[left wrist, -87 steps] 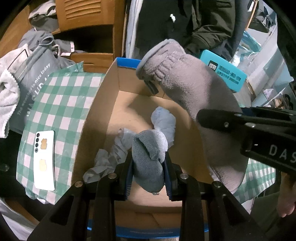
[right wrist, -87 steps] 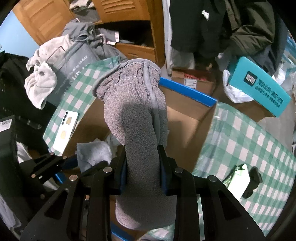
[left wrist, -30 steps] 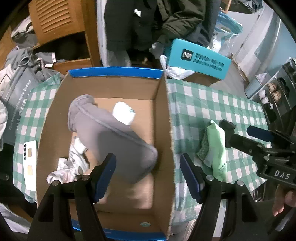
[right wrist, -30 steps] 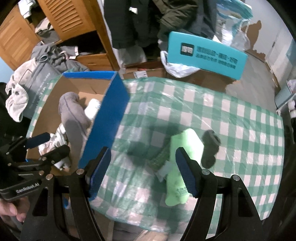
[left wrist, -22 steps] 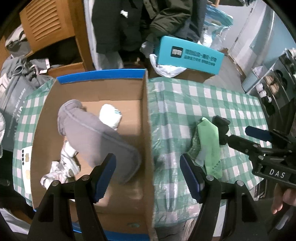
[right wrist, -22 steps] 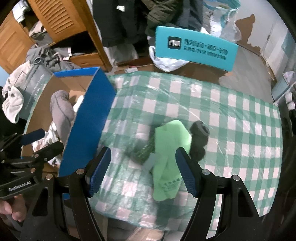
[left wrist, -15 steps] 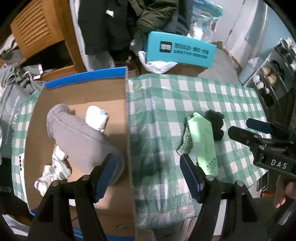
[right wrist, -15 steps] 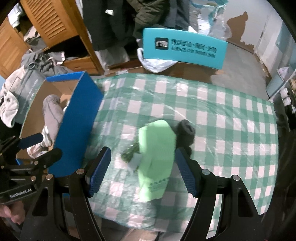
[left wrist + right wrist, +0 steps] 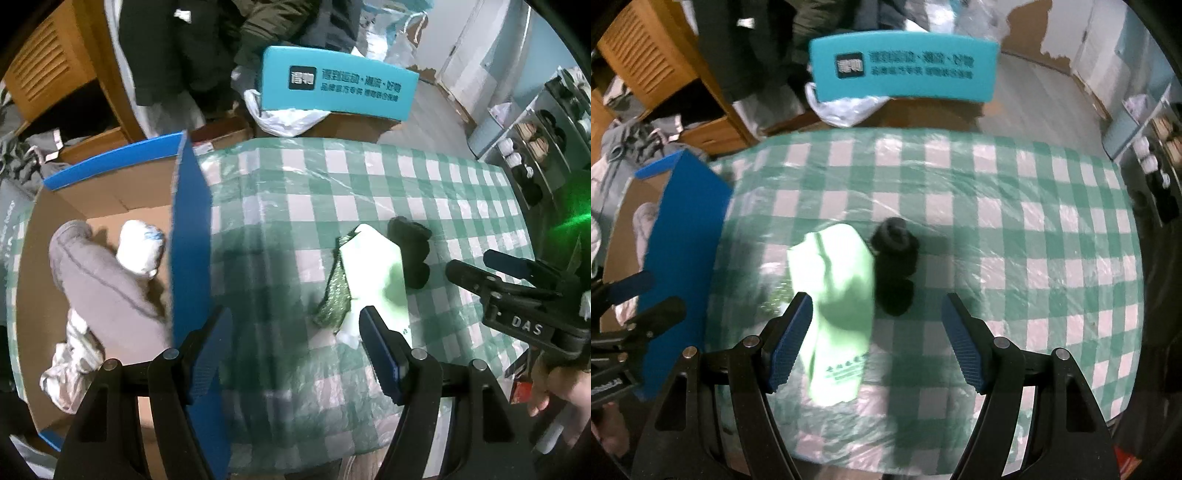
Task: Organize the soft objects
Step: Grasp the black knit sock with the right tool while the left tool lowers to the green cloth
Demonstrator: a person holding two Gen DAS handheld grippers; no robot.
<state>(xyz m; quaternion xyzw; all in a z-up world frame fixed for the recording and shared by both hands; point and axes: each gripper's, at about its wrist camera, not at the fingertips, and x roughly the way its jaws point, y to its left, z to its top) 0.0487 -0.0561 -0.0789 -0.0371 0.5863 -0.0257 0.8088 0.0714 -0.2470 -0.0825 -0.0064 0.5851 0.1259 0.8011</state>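
We are holding both claws, left (image 9: 295,349) and right (image 9: 876,339), wide open and empty above the green sock (image 9: 836,295), ready to grab it for the box (image 9: 190,236).

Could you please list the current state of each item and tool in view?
Blue-sided cardboard box: open, holding soft items.
Grey fleece sock: lying inside the box.
Light green sock: flat on the checked tablecloth.
Rolled black sock: beside the green sock, on the cloth.
Left tool: open, empty.
Right tool: open, empty.
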